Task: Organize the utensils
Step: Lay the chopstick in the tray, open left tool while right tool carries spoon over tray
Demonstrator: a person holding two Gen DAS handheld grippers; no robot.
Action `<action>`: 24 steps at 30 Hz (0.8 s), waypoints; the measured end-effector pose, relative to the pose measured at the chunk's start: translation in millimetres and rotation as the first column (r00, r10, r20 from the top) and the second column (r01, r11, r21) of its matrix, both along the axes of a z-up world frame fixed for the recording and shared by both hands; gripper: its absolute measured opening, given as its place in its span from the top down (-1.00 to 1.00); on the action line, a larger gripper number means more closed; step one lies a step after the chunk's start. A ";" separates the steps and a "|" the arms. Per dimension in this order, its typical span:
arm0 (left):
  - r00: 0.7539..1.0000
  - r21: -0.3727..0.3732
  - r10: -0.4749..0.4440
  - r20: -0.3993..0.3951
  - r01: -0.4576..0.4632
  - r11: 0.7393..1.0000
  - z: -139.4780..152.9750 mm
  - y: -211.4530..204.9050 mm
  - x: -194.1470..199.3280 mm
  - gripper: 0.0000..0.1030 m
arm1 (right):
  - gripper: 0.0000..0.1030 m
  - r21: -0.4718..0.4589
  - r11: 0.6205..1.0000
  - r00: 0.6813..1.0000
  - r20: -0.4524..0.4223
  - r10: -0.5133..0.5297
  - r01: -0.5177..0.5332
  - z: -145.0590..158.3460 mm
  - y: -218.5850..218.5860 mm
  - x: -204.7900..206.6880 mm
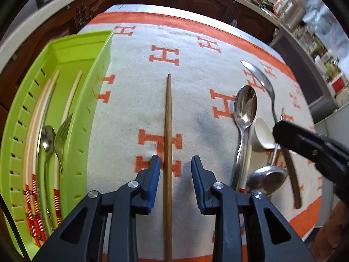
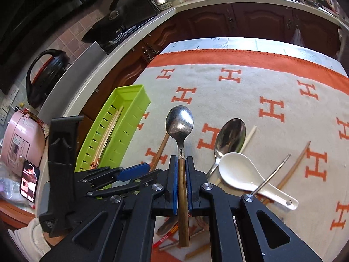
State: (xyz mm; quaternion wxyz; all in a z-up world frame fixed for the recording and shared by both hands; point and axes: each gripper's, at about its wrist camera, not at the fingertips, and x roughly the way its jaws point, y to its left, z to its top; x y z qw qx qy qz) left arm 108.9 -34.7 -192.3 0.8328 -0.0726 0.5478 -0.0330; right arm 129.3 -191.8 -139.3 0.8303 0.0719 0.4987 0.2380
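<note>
On the far left, the green tray sits at the bench edge on the orange-lettered cloth and already holds several pale chopsticks, a small spoon and a fork, so part of the sorting looks done.

Just right of the tray, the left gripper points down over a brown wooden chopstick lying on the cloth. Its jaws stand partly apart; the stick runs between them, and neither pad presses on it.

Further right, the right gripper has its jaws closed on the wood-handled spoon, bowl pointing away, lifted clear of the cloth.

Beyond it a loose heap remains: a steel spoon, a white ceramic spoon, a thin metal stick, a brown stick, and more pieces under the gripper, too hidden to name. The task seems under halfway; the held spoon and this pile have yet to reach the tray.
</note>
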 end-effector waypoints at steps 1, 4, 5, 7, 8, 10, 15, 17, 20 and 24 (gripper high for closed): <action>1.000 0.042 -0.017 0.006 0.017 0.999 0.3 -5.6 -1.4 0.54 | 0.88 0.004 1.000 1.000 0.000 -0.003 0.003 0.9 -2.3 -2.5; 0.999 0.112 -0.020 0.025 0.017 0.994 0.6 -9.7 -3.7 0.91 | 0.88 0.019 1.000 1.000 -0.001 -0.015 0.015 3.3 -8.3 -9.3; 1.000 0.090 -0.009 0.025 0.007 0.996 0.8 -6.5 -3.6 0.91 | 0.88 0.021 1.000 1.000 0.000 -0.019 0.019 4.0 -9.7 -11.4; 1.000 0.071 0.009 0.024 -0.010 0.997 1.4 -1.4 -3.7 0.92 | 0.88 0.033 0.999 1.000 -0.002 -0.025 0.025 5.6 -12.8 -16.0; 0.999 0.072 0.016 0.029 -0.018 0.997 2.6 0.3 -4.9 0.92 | 0.88 0.038 0.999 1.000 -0.002 -0.028 0.028 6.7 -13.8 -18.0; 0.998 0.056 0.025 0.050 -0.028 0.998 10.6 4.6 -10.4 0.92 | 0.88 0.049 0.998 1.000 0.001 -0.031 0.031 9.8 -15.4 -22.2; 0.994 0.012 0.027 0.109 -0.029 1.000 41.5 13.2 -29.4 0.92 | 0.88 0.070 0.997 0.999 0.014 -0.035 0.034 22.3 -17.5 -32.1; 0.991 -0.003 0.029 0.130 -0.029 1.000 56.5 18.8 -36.8 0.92 | 0.88 0.080 0.996 0.999 0.020 -0.034 0.032 28.6 -16.8 -35.6; 0.983 0.001 0.043 0.176 -0.044 0.999 81.7 33.9 -49.1 0.92 | 0.88 0.089 0.996 0.999 0.028 -0.035 0.033 37.5 -13.3 -39.4; 0.969 0.052 0.101 0.226 -0.116 0.992 101.7 67.7 -58.0 0.92 | 0.88 0.103 0.994 0.999 0.036 -0.027 0.023 48.1 -3.0 -44.4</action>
